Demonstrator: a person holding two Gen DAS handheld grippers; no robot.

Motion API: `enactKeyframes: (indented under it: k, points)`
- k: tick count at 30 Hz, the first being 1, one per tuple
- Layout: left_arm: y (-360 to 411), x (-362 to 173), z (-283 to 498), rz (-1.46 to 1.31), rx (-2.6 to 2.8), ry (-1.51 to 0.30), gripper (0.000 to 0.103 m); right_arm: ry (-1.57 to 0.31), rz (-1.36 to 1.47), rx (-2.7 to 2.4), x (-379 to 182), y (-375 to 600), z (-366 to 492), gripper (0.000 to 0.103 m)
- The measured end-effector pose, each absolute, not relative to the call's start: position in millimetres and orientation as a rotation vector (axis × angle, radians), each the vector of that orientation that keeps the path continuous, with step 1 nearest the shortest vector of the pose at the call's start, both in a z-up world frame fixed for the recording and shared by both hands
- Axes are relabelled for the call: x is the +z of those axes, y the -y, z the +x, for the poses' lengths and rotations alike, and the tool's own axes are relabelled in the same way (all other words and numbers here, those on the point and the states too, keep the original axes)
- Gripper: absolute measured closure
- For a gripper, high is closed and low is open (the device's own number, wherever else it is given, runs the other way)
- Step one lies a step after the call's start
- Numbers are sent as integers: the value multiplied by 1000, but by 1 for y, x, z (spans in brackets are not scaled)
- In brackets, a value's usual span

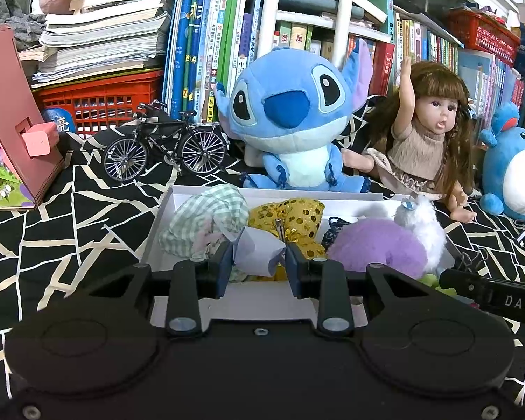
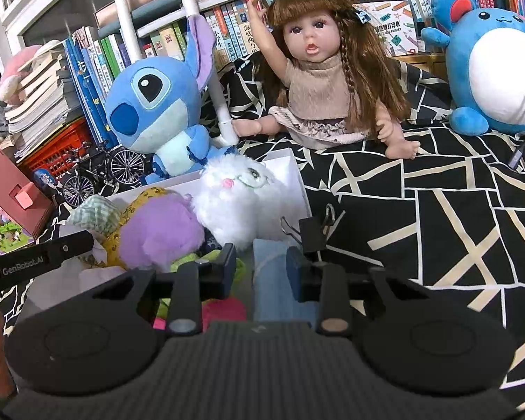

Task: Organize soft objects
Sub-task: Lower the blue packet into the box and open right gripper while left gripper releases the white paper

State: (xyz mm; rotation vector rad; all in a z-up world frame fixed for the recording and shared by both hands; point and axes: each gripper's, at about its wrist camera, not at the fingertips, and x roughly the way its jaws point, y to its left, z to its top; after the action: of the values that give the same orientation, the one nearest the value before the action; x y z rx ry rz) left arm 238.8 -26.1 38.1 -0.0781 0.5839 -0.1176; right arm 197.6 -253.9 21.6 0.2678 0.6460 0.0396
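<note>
A: What does the left gripper [image 1: 259,257] have?

B: It is clenched on a pale lilac cloth bundle [image 1: 259,250], held over the near end of the white box [image 1: 164,210], with the gingham cloth [image 1: 206,220] just ahead.

A: And the right gripper [image 2: 260,267]?

B: Parted, holding nothing. It hovers near the box's right edge; only its view shows the white plush cat [image 2: 238,192] face-on (a binder clip [image 2: 313,232] sits just ahead).
</note>
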Motion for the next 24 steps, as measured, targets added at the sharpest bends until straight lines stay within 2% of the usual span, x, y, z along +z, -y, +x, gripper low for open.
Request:
enactKeyframes:
  k: [3,15,17,20,21,24]
  points:
    - [26,38,238,-77,-118,-583,72,-646,266,40,22,254,198,65]
    - [25,37,238,-82,-116,-592,49,-630,237,37,26,251,193,64]
    - [25,38,236,-78,-114,-587,39,-627,233,35,27,251,193,62]
    - [25,41,232,-70,-110,-572,24,-622,228,27,28,251,191,51]
    - [25,42,231,-65,-106,-564,23,-620,224,24,28,251,190,46]
    - [26,45,227,-52,-95,-538,18,-614,218,22,30,252,189,44]
